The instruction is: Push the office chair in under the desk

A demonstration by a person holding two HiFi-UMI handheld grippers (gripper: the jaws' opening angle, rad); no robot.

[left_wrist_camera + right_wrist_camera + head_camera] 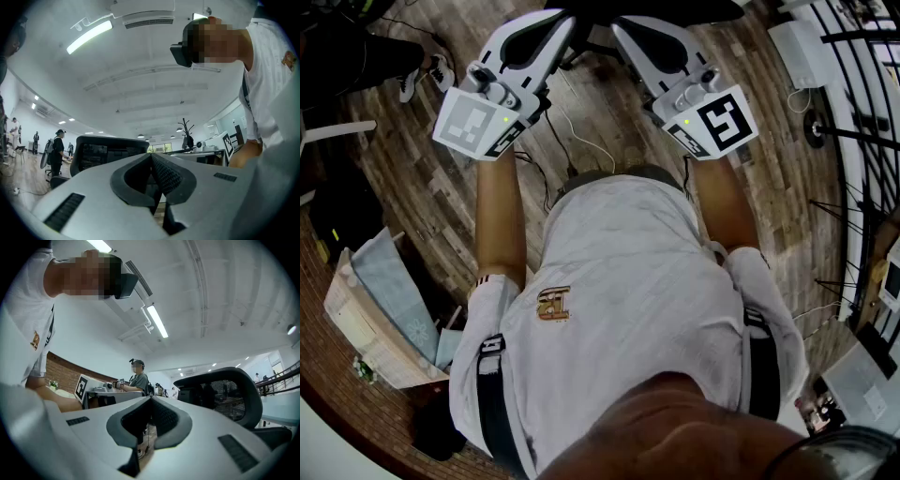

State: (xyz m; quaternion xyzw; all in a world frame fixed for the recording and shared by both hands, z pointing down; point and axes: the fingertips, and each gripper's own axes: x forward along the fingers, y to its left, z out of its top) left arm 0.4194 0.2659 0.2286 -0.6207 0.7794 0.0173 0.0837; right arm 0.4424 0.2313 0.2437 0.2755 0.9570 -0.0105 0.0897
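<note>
Mesh-backed chair (229, 399), matt wood-plank floor (431, 197)

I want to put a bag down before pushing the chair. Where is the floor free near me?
Bare wooden floor lies between the left forearm and the cardboard box, and right of the right forearm toward the railing. Crowded: cables cross the floor between both forearms, below the chair.

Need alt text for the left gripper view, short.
The left tool fills the foreground with its jaws shut and nothing between them, aimed toward a black mesh office chair back. Above are a white ceiling with a strip light and, at right, the white-shirted person holding it.
</note>
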